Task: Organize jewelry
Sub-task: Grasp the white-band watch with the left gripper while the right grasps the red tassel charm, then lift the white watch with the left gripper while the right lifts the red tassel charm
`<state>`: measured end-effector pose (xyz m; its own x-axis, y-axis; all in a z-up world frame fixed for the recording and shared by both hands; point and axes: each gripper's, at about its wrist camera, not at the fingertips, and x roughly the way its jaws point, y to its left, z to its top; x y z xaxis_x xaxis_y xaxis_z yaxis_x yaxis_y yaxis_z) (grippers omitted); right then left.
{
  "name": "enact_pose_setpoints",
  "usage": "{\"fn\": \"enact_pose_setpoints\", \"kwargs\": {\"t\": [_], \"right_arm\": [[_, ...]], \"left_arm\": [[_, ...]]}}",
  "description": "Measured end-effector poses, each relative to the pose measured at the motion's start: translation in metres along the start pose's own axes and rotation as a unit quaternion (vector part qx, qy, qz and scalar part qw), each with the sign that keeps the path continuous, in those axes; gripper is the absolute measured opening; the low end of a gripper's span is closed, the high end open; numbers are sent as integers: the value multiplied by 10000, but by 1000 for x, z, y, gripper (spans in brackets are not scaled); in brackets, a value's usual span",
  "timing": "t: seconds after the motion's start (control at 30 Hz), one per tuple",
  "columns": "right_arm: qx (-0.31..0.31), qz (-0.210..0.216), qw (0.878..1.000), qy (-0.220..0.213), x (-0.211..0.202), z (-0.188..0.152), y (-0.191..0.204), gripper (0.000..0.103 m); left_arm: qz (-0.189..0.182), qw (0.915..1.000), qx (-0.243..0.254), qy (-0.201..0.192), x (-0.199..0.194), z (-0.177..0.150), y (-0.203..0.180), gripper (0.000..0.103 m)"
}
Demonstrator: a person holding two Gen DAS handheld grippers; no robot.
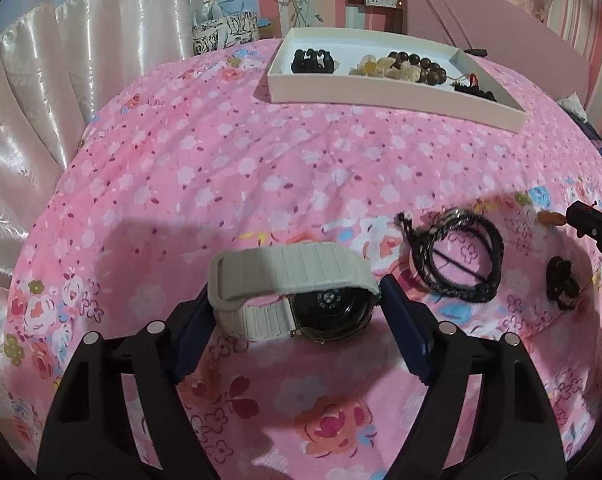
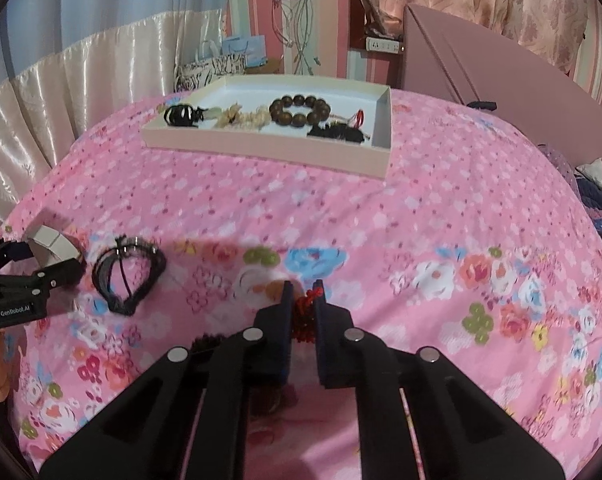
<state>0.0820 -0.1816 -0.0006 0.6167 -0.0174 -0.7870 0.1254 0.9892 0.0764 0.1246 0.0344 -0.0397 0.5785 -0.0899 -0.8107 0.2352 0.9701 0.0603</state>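
The bed under its pink flowered sheet is soft and creased, so anything I set down can sink or roll in a fold. Satin curtains hang to my left, a pink headboard stands behind, and a power strip with dangling cables sits on the striped wall.

The tray lies at the far side of the bed, already holding a brown bead bracelet, pale beads and some dark pieces. It is well apart from both my grippers, so each carry is long, and a loose hold could drop a piece on the way.

My left gripper has its jaws apart around the watch, which lies on the sheet with its white band looped and its back up. The right pad is just beside the case; I cannot tell if it touches. If I close on the band alone, the heavy case may swing and slip out.

The black cord bracelets lie just right of the watch, near enough to snag.

My right gripper has its jaws nearly together on a red knotted piece. It is small and limp, so it could slide free.
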Motion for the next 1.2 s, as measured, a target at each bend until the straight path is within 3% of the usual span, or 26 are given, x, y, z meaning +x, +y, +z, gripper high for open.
{"fn": "enact_pose_setpoints", "kwargs": {"t": [0.43, 0.67, 0.97, 1.2], "right_arm": [[131, 27, 9999, -18, 3, 4, -6, 9], [159, 25, 9999, -11, 3, 3, -7, 9], [166, 30, 9999, -10, 3, 3, -8, 9], [241, 40, 9997, -82, 0, 4, -11, 9]], "left_arm": [[-139, 9996, -191, -163, -10, 8, 8, 56], [-283, 9992, -209, -164, -14, 12, 6, 29], [-467, 9986, -246, -47, -11, 15, 9, 20], [-368, 9991, -217, 22, -11, 22, 3, 18]]}}
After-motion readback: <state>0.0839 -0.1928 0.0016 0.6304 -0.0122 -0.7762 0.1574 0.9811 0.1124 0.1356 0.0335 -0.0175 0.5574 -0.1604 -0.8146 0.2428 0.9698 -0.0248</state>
